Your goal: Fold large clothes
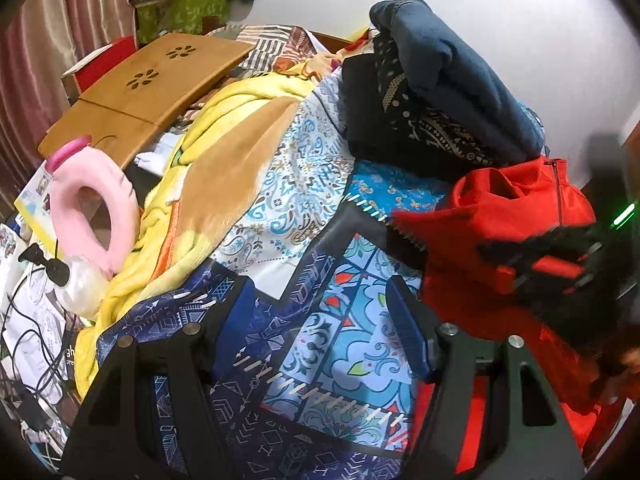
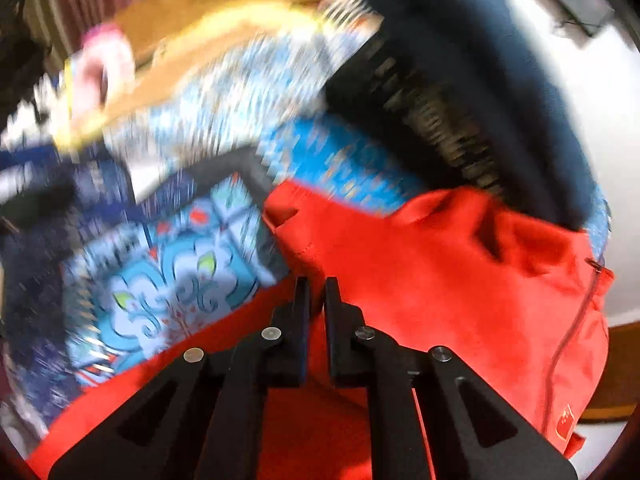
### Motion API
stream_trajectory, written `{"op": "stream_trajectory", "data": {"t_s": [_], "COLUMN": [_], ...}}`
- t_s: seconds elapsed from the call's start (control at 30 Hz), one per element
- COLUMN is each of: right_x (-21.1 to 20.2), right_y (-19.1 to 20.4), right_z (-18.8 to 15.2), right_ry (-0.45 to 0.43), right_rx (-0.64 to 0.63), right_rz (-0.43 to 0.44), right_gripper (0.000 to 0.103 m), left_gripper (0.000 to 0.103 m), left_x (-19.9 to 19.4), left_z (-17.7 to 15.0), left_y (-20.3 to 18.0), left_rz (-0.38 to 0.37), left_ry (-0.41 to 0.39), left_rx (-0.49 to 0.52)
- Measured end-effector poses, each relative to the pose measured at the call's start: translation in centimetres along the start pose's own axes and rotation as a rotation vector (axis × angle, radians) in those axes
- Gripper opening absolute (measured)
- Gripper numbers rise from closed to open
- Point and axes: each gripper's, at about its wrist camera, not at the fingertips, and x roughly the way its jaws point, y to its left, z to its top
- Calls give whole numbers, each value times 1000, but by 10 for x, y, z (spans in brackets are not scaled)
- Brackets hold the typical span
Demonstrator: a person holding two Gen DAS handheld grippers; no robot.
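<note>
Your red jacket (image 2: 420, 272) lies crumpled on the patterned blue bedspread (image 1: 344, 320), just in front of a stack of dark folded clothes (image 1: 436, 92). Your right gripper (image 2: 317, 300) has its jaws pressed together over the jacket; you cannot tell whether cloth is pinched. Your left gripper (image 1: 320, 312) hangs spread above the bedspread, holding nothing. A yellow blanket (image 1: 224, 152) and pink neck pillow (image 1: 100, 208) lie farther left.
</note>
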Motion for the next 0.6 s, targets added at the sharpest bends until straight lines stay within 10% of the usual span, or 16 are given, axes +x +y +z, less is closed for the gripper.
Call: {"op": "stream_trajectory", "data": {"t_s": [0.6], "right_x": [-176], "right_y": [-174], "right_z": [-56], "right_ry": [-405], "right_rx": [578], "right_rz": [-206], "right_gripper": [6], "left_gripper": [67], "left_x": [28], "left_z": [17], "left_y": [-124], "left_rz": [-116], "left_ry": [64], "left_rx": [298]}}
